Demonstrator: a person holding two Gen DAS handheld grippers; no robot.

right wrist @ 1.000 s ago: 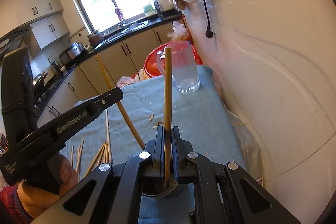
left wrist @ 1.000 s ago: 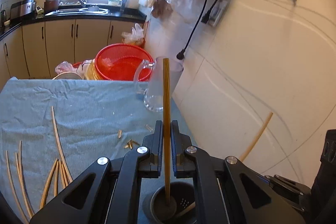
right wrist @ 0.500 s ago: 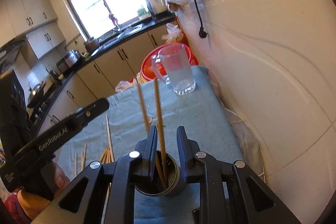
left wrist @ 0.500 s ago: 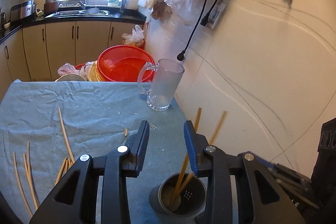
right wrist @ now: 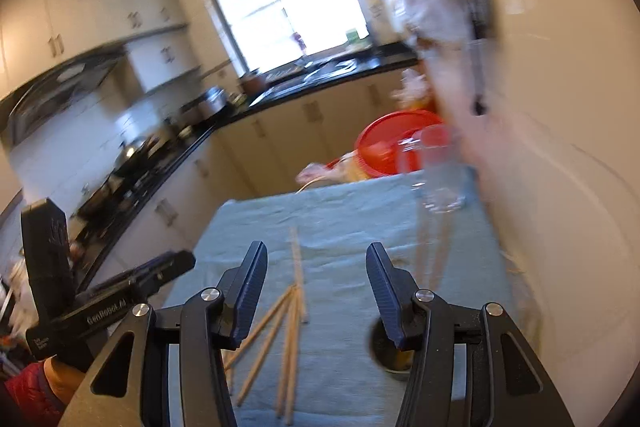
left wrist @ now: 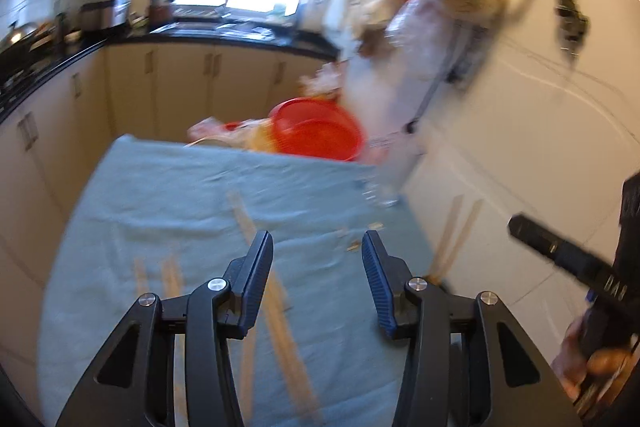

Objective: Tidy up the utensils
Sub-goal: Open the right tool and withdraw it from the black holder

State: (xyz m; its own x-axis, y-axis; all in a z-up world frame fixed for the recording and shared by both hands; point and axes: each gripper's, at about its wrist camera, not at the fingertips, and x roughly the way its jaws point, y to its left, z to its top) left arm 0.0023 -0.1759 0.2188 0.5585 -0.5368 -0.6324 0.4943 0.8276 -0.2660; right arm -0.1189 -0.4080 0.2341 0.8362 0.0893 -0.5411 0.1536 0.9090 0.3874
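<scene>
Both views are motion-blurred. My left gripper is open and empty above the blue-green cloth. Several loose wooden chopsticks lie on the cloth below it. Two chopsticks stand tilted at the right, in a holder mostly hidden behind my right finger. My right gripper is open and empty. Loose chopsticks lie between its fingers. The metal holder sits by its right finger with two blurred chopsticks rising from it. The left gripper shows at the left of the right wrist view.
A glass mug stands at the cloth's far right corner by the white wall. A red basket sits behind the table's far edge. Kitchen cabinets run along the back. The right gripper shows at the right of the left wrist view.
Both grippers let go of their chopsticks, which now stand in the holder. Both have opened wide and swung left over the loose chopsticks.
</scene>
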